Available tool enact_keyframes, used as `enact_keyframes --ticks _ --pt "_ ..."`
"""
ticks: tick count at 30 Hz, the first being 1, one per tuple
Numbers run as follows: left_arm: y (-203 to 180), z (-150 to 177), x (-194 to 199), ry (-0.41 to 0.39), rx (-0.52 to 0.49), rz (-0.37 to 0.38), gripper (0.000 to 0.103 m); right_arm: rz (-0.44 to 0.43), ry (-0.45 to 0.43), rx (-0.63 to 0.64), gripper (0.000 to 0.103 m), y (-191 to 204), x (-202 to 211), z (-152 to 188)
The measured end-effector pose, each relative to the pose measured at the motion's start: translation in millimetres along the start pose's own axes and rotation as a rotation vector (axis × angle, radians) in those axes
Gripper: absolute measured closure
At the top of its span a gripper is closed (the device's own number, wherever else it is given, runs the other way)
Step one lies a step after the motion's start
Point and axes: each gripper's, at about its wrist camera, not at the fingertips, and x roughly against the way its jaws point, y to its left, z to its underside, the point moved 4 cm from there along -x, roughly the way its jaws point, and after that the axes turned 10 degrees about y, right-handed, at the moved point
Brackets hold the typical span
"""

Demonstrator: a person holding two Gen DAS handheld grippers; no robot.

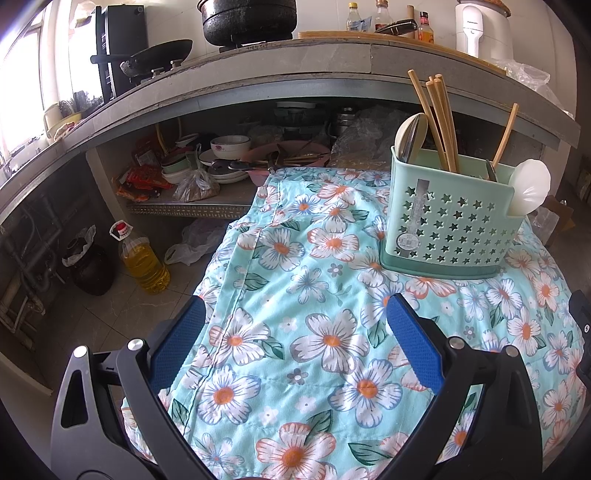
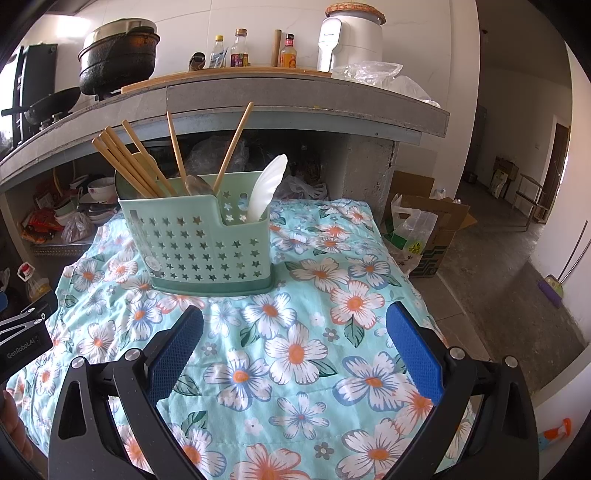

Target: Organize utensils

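A mint-green utensil caddy (image 1: pixel 447 221) (image 2: pixel 199 243) with star-shaped holes stands upright on a floral cloth (image 1: pixel 295 332) (image 2: pixel 295 350). Several wooden chopsticks (image 1: pixel 441 122) (image 2: pixel 125 162), metal spoons (image 1: pixel 410 136) (image 2: pixel 197 184) and a white plastic spoon (image 1: pixel 530 188) (image 2: pixel 267 184) stick out of it. My left gripper (image 1: pixel 295 306) hovers over the cloth, near and left of the caddy, open and empty. My right gripper (image 2: pixel 295 314) hangs open in front of the caddy, nothing between its blue pads (image 2: pixel 413 347). The left gripper's body (image 2: pixel 22 332) shows at the right wrist view's left edge.
A concrete counter (image 1: pixel 295 62) behind holds a black pot (image 1: pixel 247 18), bottles (image 2: pixel 240 48) and a white appliance (image 2: pixel 351 37). Bowls and dishes (image 1: pixel 229 155) fill the shelf below. An oil bottle (image 1: pixel 144 258) and dark jar (image 1: pixel 90 269) stand on the floor left; a cardboard box (image 2: pixel 432 229) right.
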Motion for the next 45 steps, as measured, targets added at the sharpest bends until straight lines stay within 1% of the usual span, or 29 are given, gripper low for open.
enact_keyframes --ticks 45 --pt "-0.4 -3.0 3.0 -0.006 -0.011 0.0 0.008 -0.002 -0.009 -0.001 0.007 2.3 3.6 -2.4"
